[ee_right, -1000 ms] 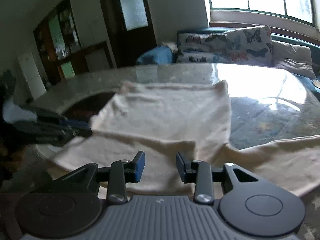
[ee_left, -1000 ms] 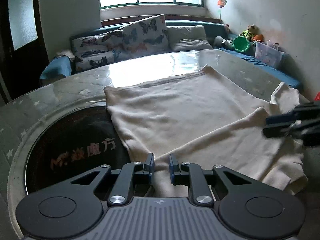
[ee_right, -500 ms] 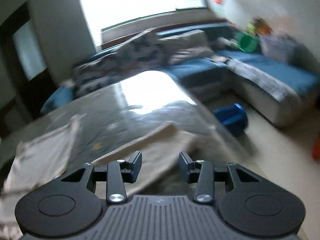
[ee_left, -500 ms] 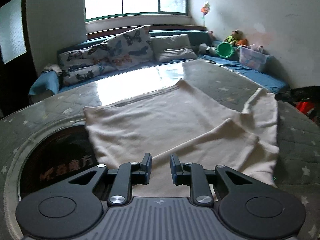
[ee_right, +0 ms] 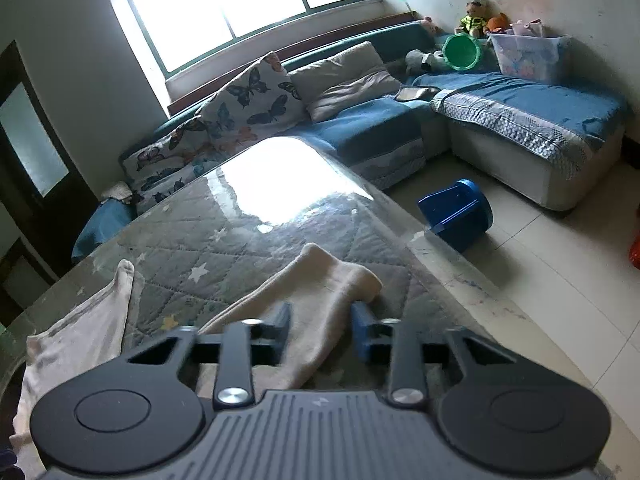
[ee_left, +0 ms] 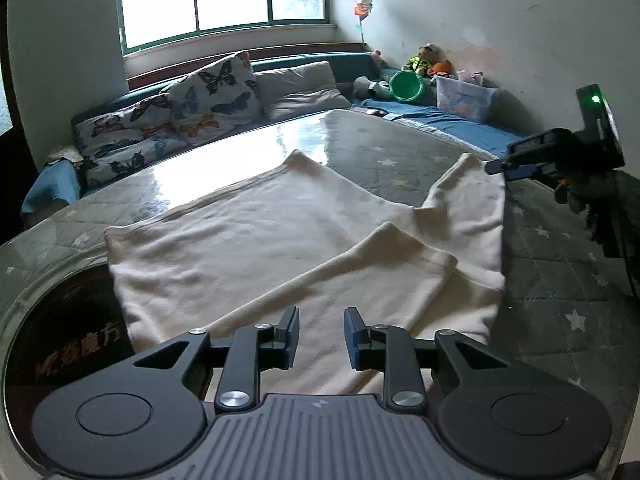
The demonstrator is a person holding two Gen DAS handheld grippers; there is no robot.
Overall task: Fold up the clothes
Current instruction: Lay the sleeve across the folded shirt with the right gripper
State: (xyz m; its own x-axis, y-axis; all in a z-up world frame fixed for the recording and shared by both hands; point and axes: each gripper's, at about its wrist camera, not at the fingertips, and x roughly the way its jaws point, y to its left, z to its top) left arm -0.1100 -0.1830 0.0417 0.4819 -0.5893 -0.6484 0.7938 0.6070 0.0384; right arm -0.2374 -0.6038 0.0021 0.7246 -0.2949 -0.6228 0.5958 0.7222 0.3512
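A cream garment (ee_left: 256, 240) lies spread on the glass-topped table (ee_left: 360, 136), one sleeve folded across its near part. My left gripper (ee_left: 322, 338) is open and empty, just above the folded sleeve. The other sleeve (ee_right: 320, 292) stretches out to the right, its cuff near the table edge. My right gripper (ee_right: 322, 334) is open, its fingers on either side of this sleeve, just above it. It also shows in the left wrist view (ee_left: 516, 160), at the sleeve's far end.
The table has a dark round inset (ee_left: 60, 340) at the near left. A blue sofa with butterfly cushions (ee_left: 208, 100) runs behind and to the right. A blue stool (ee_right: 456, 212) lies on the tiled floor beside the table's right edge.
My right gripper has left the folded sleeve and swung right, over the outstretched sleeve. My left gripper has opened wider and drawn back a little.
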